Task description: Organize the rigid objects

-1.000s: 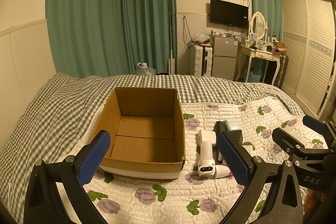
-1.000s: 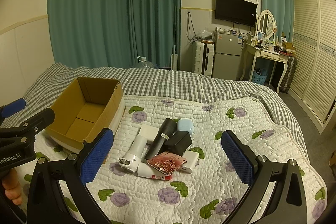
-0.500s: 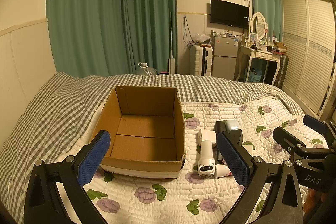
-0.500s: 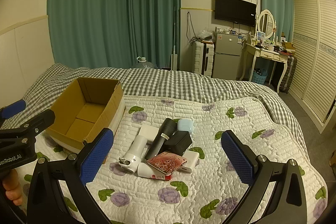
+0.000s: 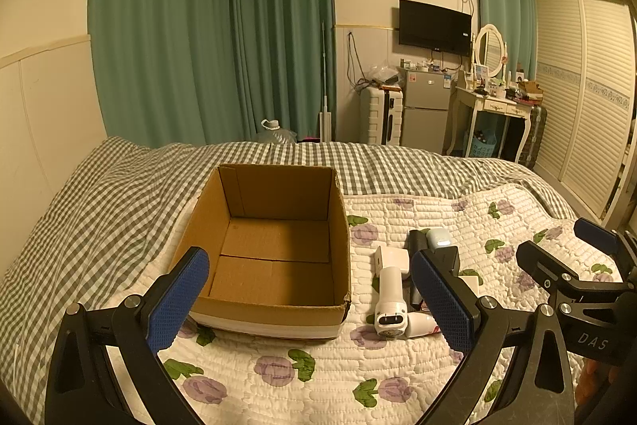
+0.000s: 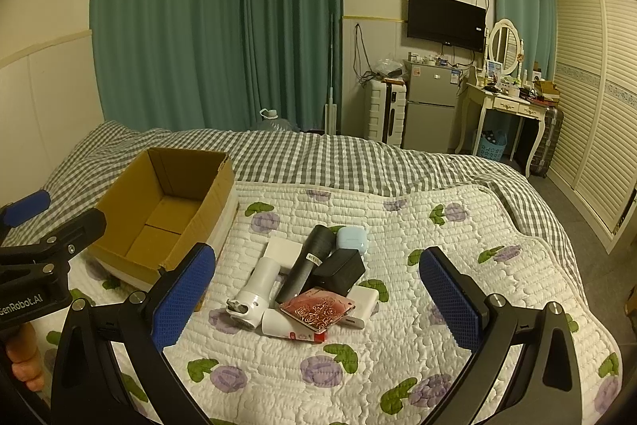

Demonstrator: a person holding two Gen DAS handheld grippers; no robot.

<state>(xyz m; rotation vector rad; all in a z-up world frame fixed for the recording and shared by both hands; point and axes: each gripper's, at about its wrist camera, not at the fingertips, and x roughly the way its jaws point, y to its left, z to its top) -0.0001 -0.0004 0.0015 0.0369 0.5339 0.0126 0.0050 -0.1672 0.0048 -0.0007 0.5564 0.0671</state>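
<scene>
Cardboard box (image 5: 278, 249) between spread left tongs (image 5: 308, 299)

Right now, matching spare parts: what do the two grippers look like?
Both match: black angular frames with silver screws, each finger faced with a blue dimpled pad. The left gripper reads "GenRobot.AI" on its side, the right gripper "DAS". No cables show.

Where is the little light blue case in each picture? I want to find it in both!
Left wrist view: the light blue case lies right of centre, half hidden behind the left gripper's right finger.
Right wrist view: it sits near the middle, at the pile's far end.
Shared landmark: the cardboard box, to its left in both.
</scene>
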